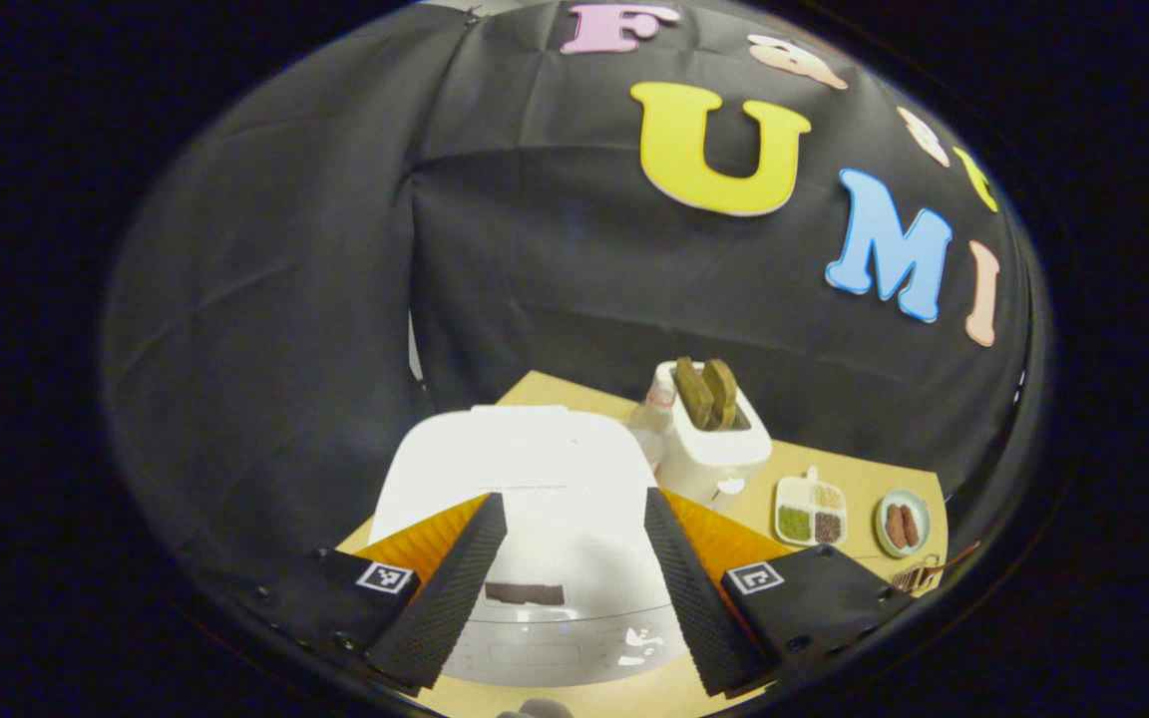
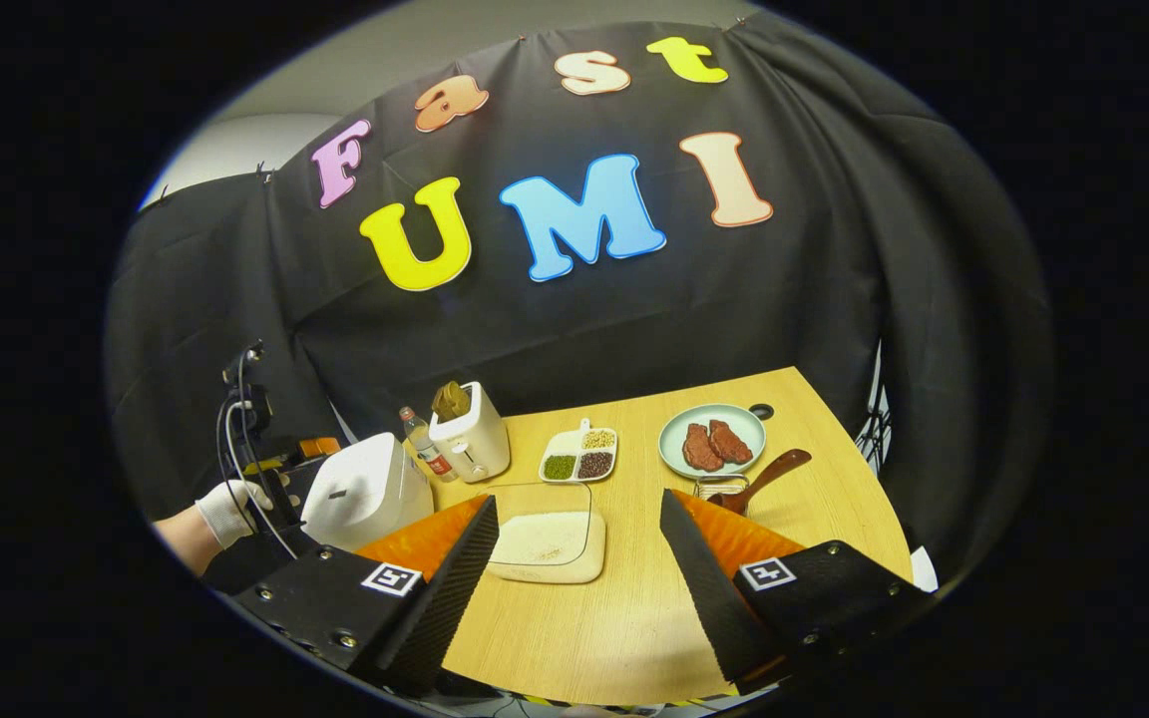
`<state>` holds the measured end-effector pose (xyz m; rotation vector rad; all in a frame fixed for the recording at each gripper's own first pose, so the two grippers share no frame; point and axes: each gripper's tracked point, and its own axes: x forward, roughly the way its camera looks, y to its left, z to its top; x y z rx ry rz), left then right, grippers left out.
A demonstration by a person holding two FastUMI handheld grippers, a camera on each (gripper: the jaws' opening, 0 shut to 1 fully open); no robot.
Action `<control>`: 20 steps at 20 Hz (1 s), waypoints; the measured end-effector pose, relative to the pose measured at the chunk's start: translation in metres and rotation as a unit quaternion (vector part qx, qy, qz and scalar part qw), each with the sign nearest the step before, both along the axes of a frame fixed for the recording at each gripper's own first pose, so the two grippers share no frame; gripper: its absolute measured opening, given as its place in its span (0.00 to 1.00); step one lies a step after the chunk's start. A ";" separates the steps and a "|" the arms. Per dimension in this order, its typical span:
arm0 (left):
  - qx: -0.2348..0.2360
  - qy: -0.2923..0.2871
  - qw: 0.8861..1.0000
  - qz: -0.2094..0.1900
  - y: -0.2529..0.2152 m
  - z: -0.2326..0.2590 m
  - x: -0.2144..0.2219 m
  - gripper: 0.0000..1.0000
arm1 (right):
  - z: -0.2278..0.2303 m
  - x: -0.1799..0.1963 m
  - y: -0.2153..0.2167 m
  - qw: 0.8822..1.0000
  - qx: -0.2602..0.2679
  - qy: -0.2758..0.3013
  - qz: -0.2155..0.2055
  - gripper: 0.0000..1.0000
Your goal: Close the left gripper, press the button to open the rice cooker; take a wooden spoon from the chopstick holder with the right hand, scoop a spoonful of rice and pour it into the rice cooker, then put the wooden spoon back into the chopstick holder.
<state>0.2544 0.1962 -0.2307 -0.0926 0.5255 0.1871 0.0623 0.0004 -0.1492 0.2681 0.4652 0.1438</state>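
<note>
Left gripper (image 1: 567, 588) fingers sit nearest the lens, spread wide with nothing between them, framing the white rice cooker (image 1: 535, 519) right below. Lid looks down; a dark slot on the cooker front is probably the release button (image 1: 525, 593), though glare makes that hard to confirm. Task wants the jaws closed before pressing, so this gripper is lined up over the cooker but not ready to push yet.

Right gripper (image 2: 579, 558) is also open and empty, held above the wooden table (image 2: 634, 628), apparently waiting its turn. Rice tray (image 2: 547, 543) lies just ahead between its fingers. Wooden spoon (image 2: 764, 477) leans out of the wire chopstick holder (image 2: 719, 489) to the right of that tray, bowl end down, handle up, so easy to pinch. Beyond it sits the plate of meat (image 2: 712, 441). In the right gripper view the cooker appears at the table's left edge, with a gloved hand (image 2: 225, 511) holding the other tool beside it. Toaster (image 2: 470, 431), bottle (image 2: 422, 439) and divided grain dish (image 2: 579, 454) stand behind, out of the way.
</note>
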 end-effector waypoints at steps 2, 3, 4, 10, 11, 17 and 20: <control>0.032 -0.063 0.997 -0.014 -0.011 0.053 -0.008 0.96 | 0.009 0.002 0.003 1.000 -0.002 -0.015 0.000 1.00; 0.045 -0.091 0.995 -0.023 -0.021 0.080 -0.013 0.98 | 0.014 0.003 0.004 1.000 -0.005 -0.024 0.000 1.00; 0.052 -0.116 0.991 -0.035 -0.033 0.104 -0.024 0.94 | 0.021 0.005 0.005 0.999 -0.007 -0.036 -0.003 1.00; 0.046 -0.204 0.973 -0.098 -0.115 0.193 -0.114 0.95 | 0.074 0.012 0.010 0.992 -0.035 -0.124 -0.019 1.00; 0.041 -0.217 0.970 -0.105 -0.129 0.202 -0.129 0.95 | 0.082 0.011 0.010 0.990 -0.040 -0.135 -0.021 1.00; 0.029 -0.247 0.960 -0.132 -0.165 0.232 -0.201 0.98 | 0.119 0.001 0.011 0.977 -0.073 -0.196 -0.039 0.99; 0.035 -0.252 0.958 -0.132 -0.163 0.239 -0.216 0.99 | 0.131 -0.005 0.008 0.970 -0.090 -0.220 -0.055 0.99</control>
